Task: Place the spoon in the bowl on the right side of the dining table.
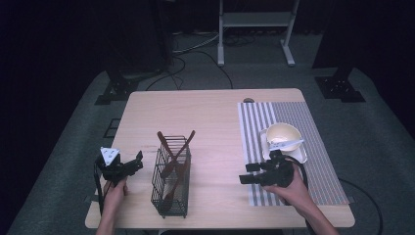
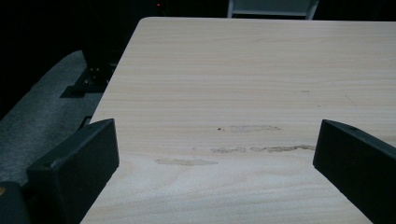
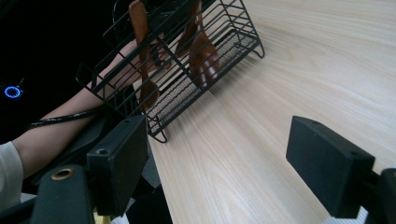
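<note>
Both tools gape wide, empty: left tool (image 1: 138, 160), right tool (image 1: 244, 173). Between them, wire basket (image 1: 171, 182) holds wooden spoons (image 1: 174, 154); bowl (image 1: 283, 135) beyond right tool.

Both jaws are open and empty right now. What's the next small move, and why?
Probably ease the right hand-held gripper leftward toward the wire basket. Its open jaws already face the basket, where the wooden utensils stand, and bare table lies between. The left hand-held gripper points at bare tabletop.
</note>
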